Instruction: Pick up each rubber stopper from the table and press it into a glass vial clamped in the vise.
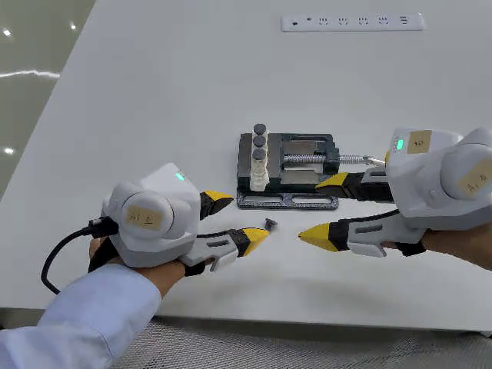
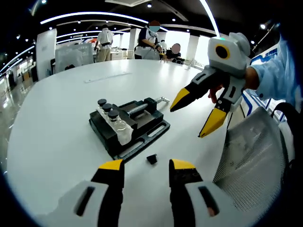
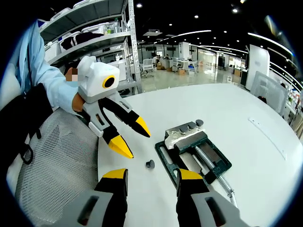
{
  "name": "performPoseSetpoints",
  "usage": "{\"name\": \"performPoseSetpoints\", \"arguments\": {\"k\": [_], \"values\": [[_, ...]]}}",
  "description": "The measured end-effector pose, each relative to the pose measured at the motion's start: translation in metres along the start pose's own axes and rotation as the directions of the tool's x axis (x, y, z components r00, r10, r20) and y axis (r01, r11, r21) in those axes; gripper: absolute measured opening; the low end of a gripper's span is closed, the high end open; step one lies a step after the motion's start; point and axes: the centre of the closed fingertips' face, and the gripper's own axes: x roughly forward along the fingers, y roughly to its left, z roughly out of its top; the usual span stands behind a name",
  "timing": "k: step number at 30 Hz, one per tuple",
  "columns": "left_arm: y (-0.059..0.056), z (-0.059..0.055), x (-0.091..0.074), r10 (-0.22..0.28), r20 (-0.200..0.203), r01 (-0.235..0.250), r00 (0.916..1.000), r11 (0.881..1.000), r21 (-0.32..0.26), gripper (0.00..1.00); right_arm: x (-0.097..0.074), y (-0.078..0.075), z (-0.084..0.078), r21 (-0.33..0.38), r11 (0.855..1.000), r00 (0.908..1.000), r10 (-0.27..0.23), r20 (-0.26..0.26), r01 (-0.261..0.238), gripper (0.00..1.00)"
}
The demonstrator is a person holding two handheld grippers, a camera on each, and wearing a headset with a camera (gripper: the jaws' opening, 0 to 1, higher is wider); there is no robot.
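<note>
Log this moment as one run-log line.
left claw: open, empty | right claw: open, empty | stopper: loose on table, in front of vise | vials: three clamped in vise, each capped

The left tool (image 1: pixel 247 217) has a rounded white housing, black jaws tipped in yellow, a small green light (image 1: pixel 179 177) and a tan sticker (image 1: pixel 144 218) with handwritten marks. A black cable (image 1: pixel 58 257) loops from its near end. The right tool (image 1: pixel 310 209) matches it and carries two tan stickers. A light blue sleeve (image 1: pixel 77 323) covers the left arm.
</note>
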Motion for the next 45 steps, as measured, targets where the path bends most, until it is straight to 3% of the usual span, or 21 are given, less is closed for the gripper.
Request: {"name": "performPoseSetpoints", "arguments": {"k": [5, 6, 8, 11, 23, 35, 45], "values": [[-0.008, -0.005, 0.008, -0.024, -0.024, 0.022, 0.9994, 0.996, -0.085, 0.27, -0.003, -0.001, -0.003, 0.012, 1.0, 0.9999, -0.014, 0.009, 0.013, 0.38], [-0.008, -0.004, 0.01, -0.024, -0.011, 0.023, 0.9996, 0.994, -0.106, 0.24, -0.004, -0.001, -0.004, 0.014, 1.0, 0.9998, -0.016, 0.011, 0.015, 0.38], [-0.011, -0.01, 0.013, -0.037, -0.044, 0.032, 0.9983, 0.993, -0.115, 0.2, -0.006, -0.001, -0.004, 0.023, 1.0, 0.9997, -0.018, 0.017, 0.018, 0.37], [-0.01, -0.019, 0.017, -0.021, -0.093, 0.011, 0.9955, 0.993, -0.114, 0.16, -0.007, -0.002, -0.006, 0.026, 0.999, 0.9995, -0.025, 0.018, 0.025, 0.37], [-0.011, -0.022, 0.023, -0.008, -0.117, -0.006, 0.9931, 0.992, -0.124, 0.15, -0.008, -0.004, -0.005, 0.031, 0.999, 0.9988, -0.035, 0.034, 0.034, 0.36], [-0.013, -0.021, 0.031, 0.019, -0.142, -0.03, 0.9898, 0.997, -0.077, 0.15, -0.012, -0.005, -0.009, 0.047, 0.998, 0.9977, -0.049, 0.048, 0.046, 0.35], [-0.011, -0.019, 0.037, 0.026, -0.138, -0.045, 0.9901, 0.99, -0.134, 0.15, -0.013, -0.005, -0.01, 0.055, 0.997, 0.9969, -0.058, 0.054, 0.055, 0.34]]}}
